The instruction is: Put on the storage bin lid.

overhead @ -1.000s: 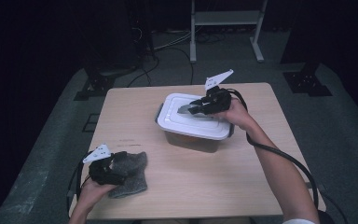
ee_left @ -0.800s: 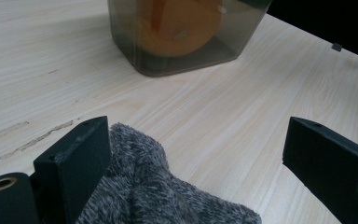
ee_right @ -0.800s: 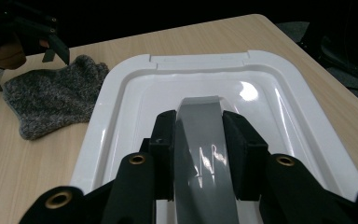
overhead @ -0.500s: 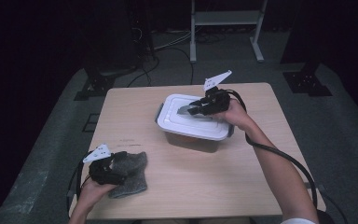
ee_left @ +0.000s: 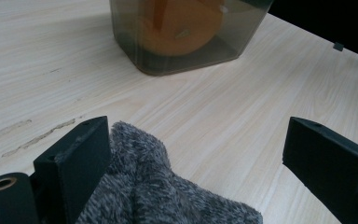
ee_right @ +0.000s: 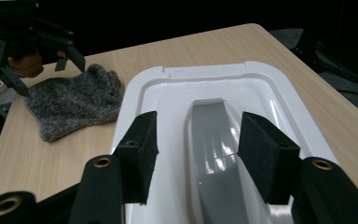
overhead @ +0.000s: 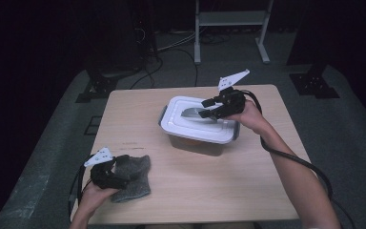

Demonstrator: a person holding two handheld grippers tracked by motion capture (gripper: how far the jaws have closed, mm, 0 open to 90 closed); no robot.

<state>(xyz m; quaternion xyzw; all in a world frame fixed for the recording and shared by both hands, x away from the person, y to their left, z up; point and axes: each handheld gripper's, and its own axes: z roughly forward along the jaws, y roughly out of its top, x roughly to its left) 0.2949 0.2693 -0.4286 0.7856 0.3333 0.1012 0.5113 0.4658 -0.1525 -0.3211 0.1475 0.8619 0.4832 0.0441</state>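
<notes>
A clear container (overhead: 196, 143) with a white lid (overhead: 183, 126) stands mid-table; an orange thing (ee_left: 186, 28) shows through its wall. My right gripper (overhead: 208, 109) hovers over the lid's grey handle (ee_right: 212, 135). Its jaws have just been opening and now stand open, the handle between them and the pads clear of it. A grey fuzzy cloth (overhead: 134, 175) lies at the near left. My left gripper (overhead: 116, 174) rests at it, open wide, with the cloth (ee_left: 154, 196) against one jaw only.
The wooden table (overhead: 248, 181) has bare room to the right of the container and in front of it. Beyond the far edge stand a metal rack (overhead: 231, 21) and cables on the dark floor. Each gripper trails a cable.
My right gripper's jaws opened off the lid's handle and the hand lifted slightly. Lid, container, cloth and left gripper kept their places.
</notes>
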